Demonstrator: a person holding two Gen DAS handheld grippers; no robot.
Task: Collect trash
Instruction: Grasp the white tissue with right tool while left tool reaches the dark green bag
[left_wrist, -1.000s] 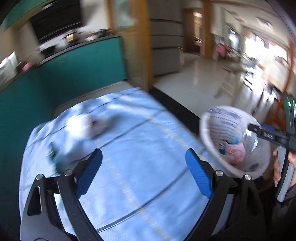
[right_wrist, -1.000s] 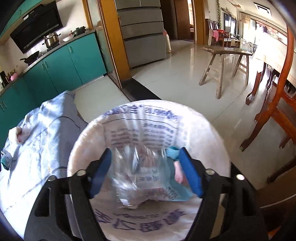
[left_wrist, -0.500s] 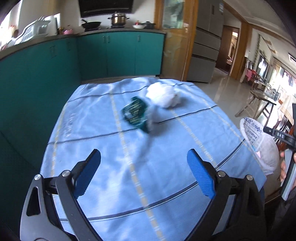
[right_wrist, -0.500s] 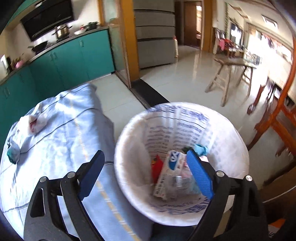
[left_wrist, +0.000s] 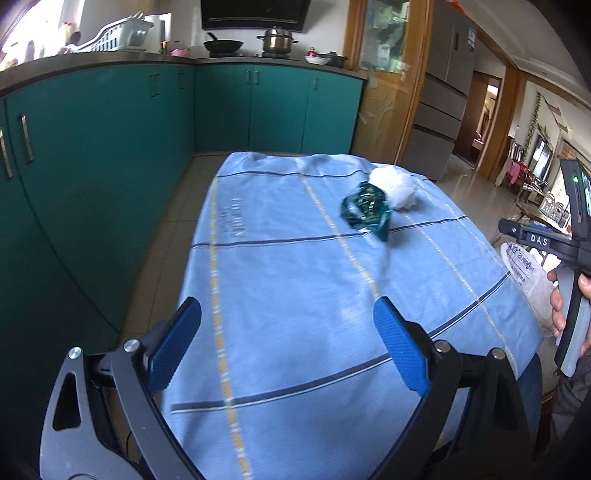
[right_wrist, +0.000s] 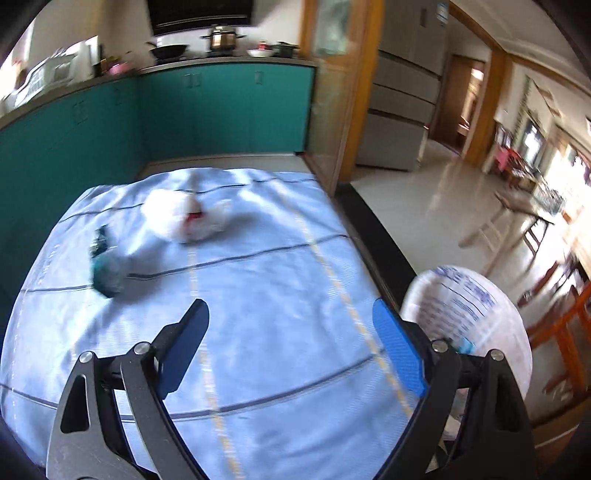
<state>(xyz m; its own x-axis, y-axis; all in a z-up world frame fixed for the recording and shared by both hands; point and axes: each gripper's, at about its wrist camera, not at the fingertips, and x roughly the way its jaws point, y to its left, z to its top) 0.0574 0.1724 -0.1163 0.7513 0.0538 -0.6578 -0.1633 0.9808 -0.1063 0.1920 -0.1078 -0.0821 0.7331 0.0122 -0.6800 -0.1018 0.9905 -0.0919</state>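
Observation:
A crumpled teal wrapper (left_wrist: 365, 209) and a white crumpled wad (left_wrist: 397, 189) with a red spot lie side by side at the far end of the blue-clothed table (left_wrist: 295, 295). In the right wrist view the wrapper (right_wrist: 105, 266) and the wad (right_wrist: 181, 218) look blurred. My left gripper (left_wrist: 288, 345) hovers open over the near end, nothing between its fingers. My right gripper (right_wrist: 291, 341) is open and empty over the table's right part. The lined trash bin (right_wrist: 469, 325) stands off the table's right edge.
Teal cabinets (left_wrist: 92, 166) run along the left and back, close to the table. A person's hand (left_wrist: 565, 295) holds the right gripper's handle at the right edge of the left wrist view. Wooden chairs (right_wrist: 561, 314) and open tiled floor (right_wrist: 436, 206) lie to the right.
The right gripper has swung from above the bin, where a clear plastic package was between its fingers, left over the table; the package lies in the bin. The left view panned to the table's far end.

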